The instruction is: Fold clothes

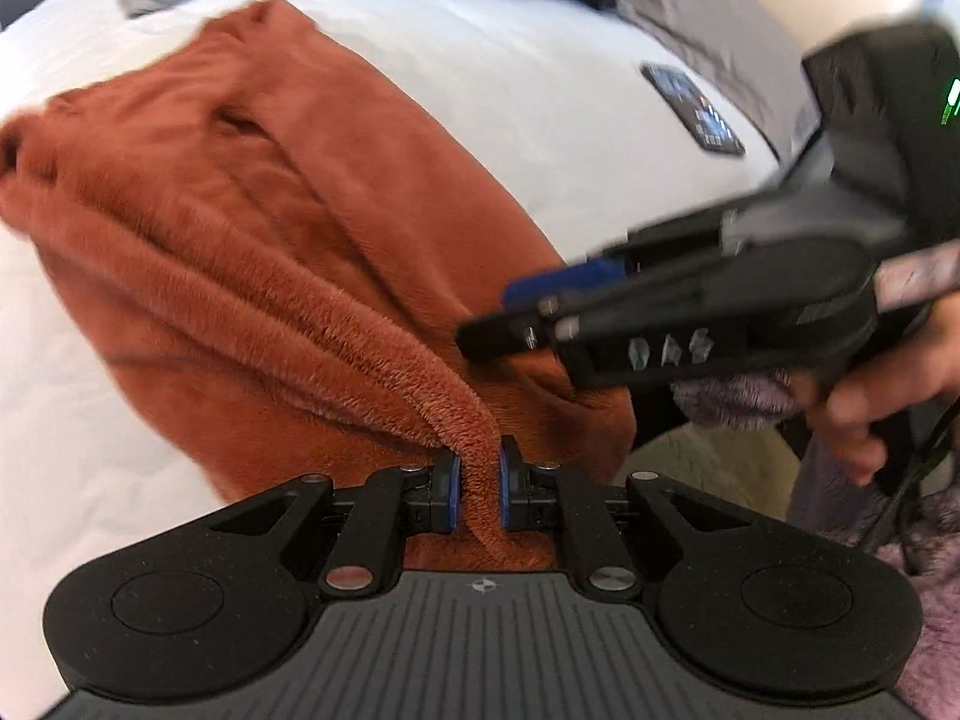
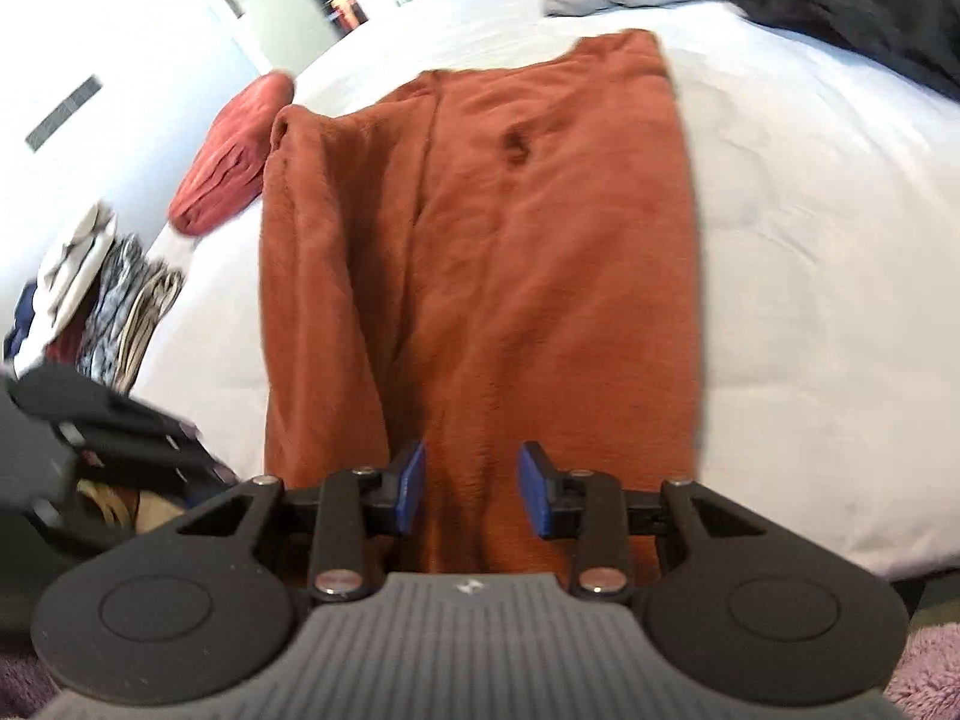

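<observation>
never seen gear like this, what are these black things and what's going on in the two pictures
Each picture comes from a camera on a hand-held claw; a person holds one in each hand. No robot arm is involved. The left claw is shut on a fold of the rust-orange fleece garment spread on the white bed. The right claw hovers open over the garment's near end, holding nothing. A phone and dark clothes also lie on the bed.

white bed (image 2: 810, 240) carries rust garment (image 2: 510, 240), phone (image 1: 693, 108), dark clothes (image 2: 858, 6).
</observation>
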Demonstrator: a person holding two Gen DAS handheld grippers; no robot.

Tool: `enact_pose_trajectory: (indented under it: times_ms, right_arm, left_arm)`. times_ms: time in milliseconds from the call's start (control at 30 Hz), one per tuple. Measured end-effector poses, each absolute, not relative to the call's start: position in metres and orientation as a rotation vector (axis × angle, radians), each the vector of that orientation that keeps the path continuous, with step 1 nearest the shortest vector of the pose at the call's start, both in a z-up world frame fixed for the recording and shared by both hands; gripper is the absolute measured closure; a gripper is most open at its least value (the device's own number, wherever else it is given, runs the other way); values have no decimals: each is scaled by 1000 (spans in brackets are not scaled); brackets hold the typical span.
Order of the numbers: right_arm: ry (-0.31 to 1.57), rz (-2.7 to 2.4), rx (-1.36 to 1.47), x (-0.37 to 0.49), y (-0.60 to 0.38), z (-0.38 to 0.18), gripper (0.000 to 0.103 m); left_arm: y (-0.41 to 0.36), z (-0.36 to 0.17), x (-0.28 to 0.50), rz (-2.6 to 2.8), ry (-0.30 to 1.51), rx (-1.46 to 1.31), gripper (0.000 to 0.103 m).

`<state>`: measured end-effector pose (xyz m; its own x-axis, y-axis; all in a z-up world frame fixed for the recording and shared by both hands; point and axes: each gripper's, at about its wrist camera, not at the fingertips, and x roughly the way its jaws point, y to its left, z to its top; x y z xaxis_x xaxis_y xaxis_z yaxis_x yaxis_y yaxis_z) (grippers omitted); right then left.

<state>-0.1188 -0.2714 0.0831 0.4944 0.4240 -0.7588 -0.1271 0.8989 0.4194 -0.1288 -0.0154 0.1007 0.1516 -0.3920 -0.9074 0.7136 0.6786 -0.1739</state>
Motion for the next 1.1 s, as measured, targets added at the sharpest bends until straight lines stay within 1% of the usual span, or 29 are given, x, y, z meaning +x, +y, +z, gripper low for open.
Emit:
enact_pose_trajectory:
  times_ms: [100, 167, 200, 233, 267, 300, 367, 467, 633, 733, 800, 900, 933, 967, 1000, 1100]
  right_arm:
    - [985, 338, 388, -119, -283, 82, 64]
    - [977, 336, 399, -118, -287, 82, 63]
    - [976, 339, 404, -118, -288, 81, 63]
    - [977, 345, 408, -118, -290, 81, 63]
    - [978, 352, 412, -117, -290, 81, 63]
    - [977, 363, 415, -117, -289, 80, 62]
    - [973, 386, 417, -116, -287, 81, 62]
    - [970, 428, 400, -119, -282, 84, 58]
    - [985, 506, 384, -121, -268, 86, 57]
    - [1019, 542, 358, -122, -257, 83, 55]
    - [1056, 540, 334, -121, -248, 77, 55]
    - [1106, 563, 326, -118, -237, 66, 55]
    - [1110, 567, 307, -118, -234, 63, 56]
    - [1115, 568, 291, -118, -231, 60, 66]
    - [1120, 562, 280, -117, -229, 57, 82]
    - [1134, 552, 299, -115, -232, 53, 82]
  left_arm:
    - [-20, 84, -131, -821, 1190, 302, 92]
    - [-17, 77, -135, -814, 1179, 263, 89]
    - [-14, 75, -138, -810, 1171, 240, 83]
    - [-12, 74, -140, -807, 1170, 216, 78]
    - [-10, 73, -143, -806, 1172, 189, 67]
    - [-8, 72, -147, -809, 1173, 171, 51]
    - [-11, 72, -158, -826, 1160, 175, 43]
    - [-16, 71, -170, -813, 1136, 227, 41]
    - [-8, 73, -174, -819, 1132, 176, 40]
    - [-4, 76, -179, -826, 1114, 160, 37]
    - [-4, 79, -183, -835, 1099, 160, 32]
    - [-3, 80, -186, -831, 1093, 167, 32]
    - [-1, 81, -186, -829, 1096, 163, 32]
    - [0, 83, -185, -828, 1099, 159, 32]
    - [3, 84, -184, -829, 1103, 152, 32]
    - [13, 92, -177, -840, 1141, 107, 32]
